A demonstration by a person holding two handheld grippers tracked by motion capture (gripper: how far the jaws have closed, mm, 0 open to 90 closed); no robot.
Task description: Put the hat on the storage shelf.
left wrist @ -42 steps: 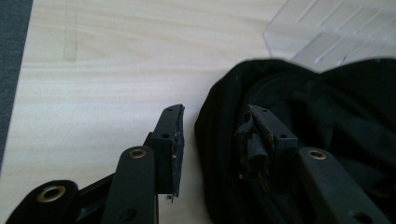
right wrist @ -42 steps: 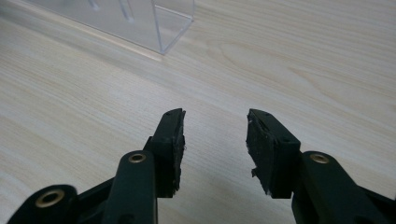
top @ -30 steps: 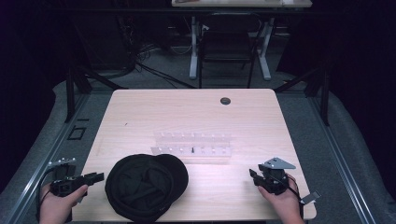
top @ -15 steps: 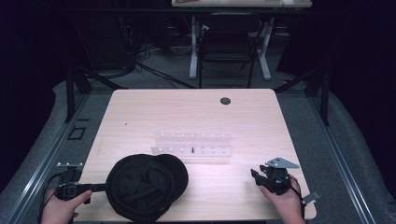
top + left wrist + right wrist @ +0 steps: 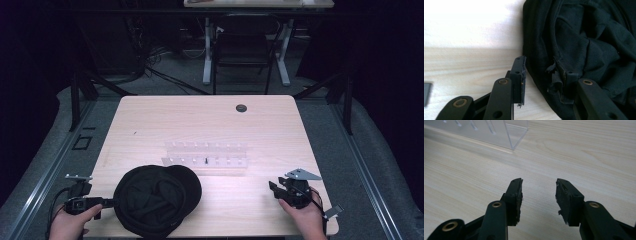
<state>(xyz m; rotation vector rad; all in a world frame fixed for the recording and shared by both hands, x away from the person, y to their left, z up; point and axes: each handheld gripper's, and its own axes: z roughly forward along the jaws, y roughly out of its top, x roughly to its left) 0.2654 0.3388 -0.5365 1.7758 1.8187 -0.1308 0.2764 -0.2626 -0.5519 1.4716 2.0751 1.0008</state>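
Observation:
A round black fabric cap (image 5: 155, 197) lies crumpled on the wooden table (image 5: 200, 125) near its front left. My left gripper (image 5: 110, 202) lies low at the cap's left rim, pointing right. In the left gripper view the left gripper (image 5: 542, 75) has just been closing, with the cap's (image 5: 586, 45) folded edge between its jaws. One pad (image 5: 520, 80) is still off the cloth, and the other pad (image 5: 566, 82) lies against a fold. My right gripper (image 5: 274, 188) rests at the front right, open; the right gripper (image 5: 539, 195) has bare wood between its fingers.
A clear acrylic rack (image 5: 206, 156) stands mid-table, with a small dark piece (image 5: 206, 161) in it; its corner (image 5: 509, 135) lies ahead of the right gripper. A small black disc (image 5: 241, 108) sits near the far edge. A dark chair and desk legs stand beyond the table.
The left gripper has dropped lower and slid right to the cap's rim, and its jaws have narrowed around the cloth's edge. The right gripper has stayed put.

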